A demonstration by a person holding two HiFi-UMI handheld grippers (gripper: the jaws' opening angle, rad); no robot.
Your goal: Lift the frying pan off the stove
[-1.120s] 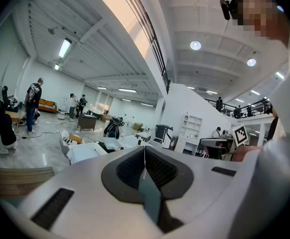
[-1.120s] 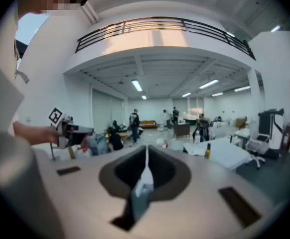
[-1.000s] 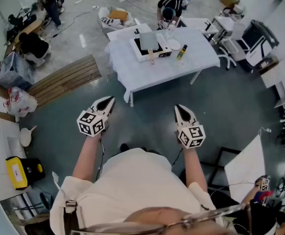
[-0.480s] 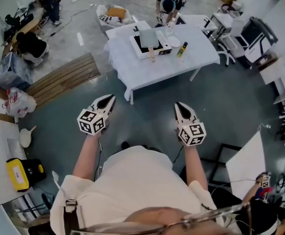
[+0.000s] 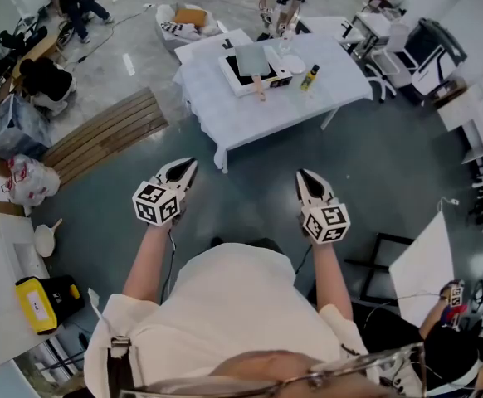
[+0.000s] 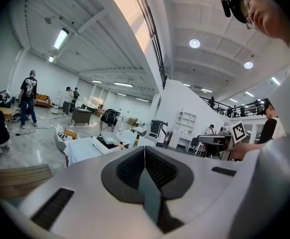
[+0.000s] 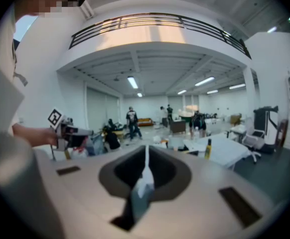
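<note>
White table [image 5: 250, 118] higher in view; left tool [image 5: 189, 165], right tool [image 5: 301, 175] unchanged, closed.

Grey square pan [image 5: 252, 59] atop stove [image 5: 234, 75]

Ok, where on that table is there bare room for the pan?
The near half of the table, in front of the stove, is bare, and so is the right end past the bottle. The far side round the stove and pan is crowded.
</note>
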